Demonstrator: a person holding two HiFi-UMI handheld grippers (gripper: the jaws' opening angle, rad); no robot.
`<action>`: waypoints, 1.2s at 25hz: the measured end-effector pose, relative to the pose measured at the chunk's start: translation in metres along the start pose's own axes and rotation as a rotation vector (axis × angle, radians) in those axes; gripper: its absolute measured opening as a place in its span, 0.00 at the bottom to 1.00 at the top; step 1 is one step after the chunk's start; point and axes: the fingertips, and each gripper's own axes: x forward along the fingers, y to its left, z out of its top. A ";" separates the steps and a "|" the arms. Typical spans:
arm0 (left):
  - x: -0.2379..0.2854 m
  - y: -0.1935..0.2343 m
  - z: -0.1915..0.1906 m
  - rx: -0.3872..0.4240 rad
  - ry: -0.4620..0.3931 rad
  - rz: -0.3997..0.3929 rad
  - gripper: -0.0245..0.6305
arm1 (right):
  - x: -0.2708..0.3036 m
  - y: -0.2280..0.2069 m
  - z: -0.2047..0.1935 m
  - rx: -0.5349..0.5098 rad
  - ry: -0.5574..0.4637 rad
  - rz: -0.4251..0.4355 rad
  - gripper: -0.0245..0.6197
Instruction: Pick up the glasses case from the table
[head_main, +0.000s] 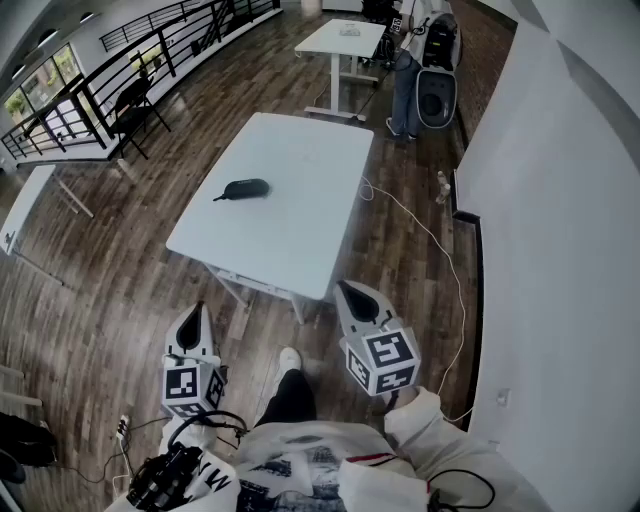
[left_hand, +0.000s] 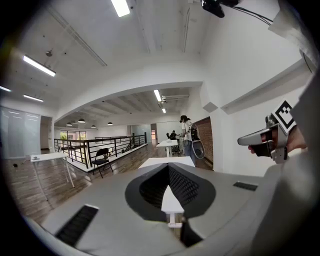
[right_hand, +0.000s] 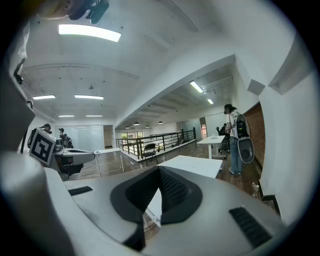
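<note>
Left gripper (head_main: 196, 310), right gripper (head_main: 345, 289) near-level (closed)

The standing person in blue jeans (head_main: 405, 88) beside the far white desk (head_main: 340, 40) is cut off by the head view's top edge. The small pale item (head_main: 349, 31) on that desk is too small to tell. Another white tabletop (head_main: 22, 205) and a dark object on the floor (head_main: 18, 440) run off the left edge. The thin tail at the left end of the black oval glasses case (head_main: 246, 189) is too small to identify.
</note>
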 end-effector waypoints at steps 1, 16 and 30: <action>0.020 0.014 -0.001 0.000 -0.007 0.002 0.06 | 0.022 -0.003 0.004 0.001 0.004 -0.001 0.03; 0.218 0.104 0.039 0.031 -0.015 -0.097 0.06 | 0.229 -0.030 0.066 0.013 0.006 -0.008 0.03; 0.258 0.106 0.034 0.002 0.045 -0.081 0.06 | 0.269 -0.052 0.062 0.022 0.029 0.039 0.03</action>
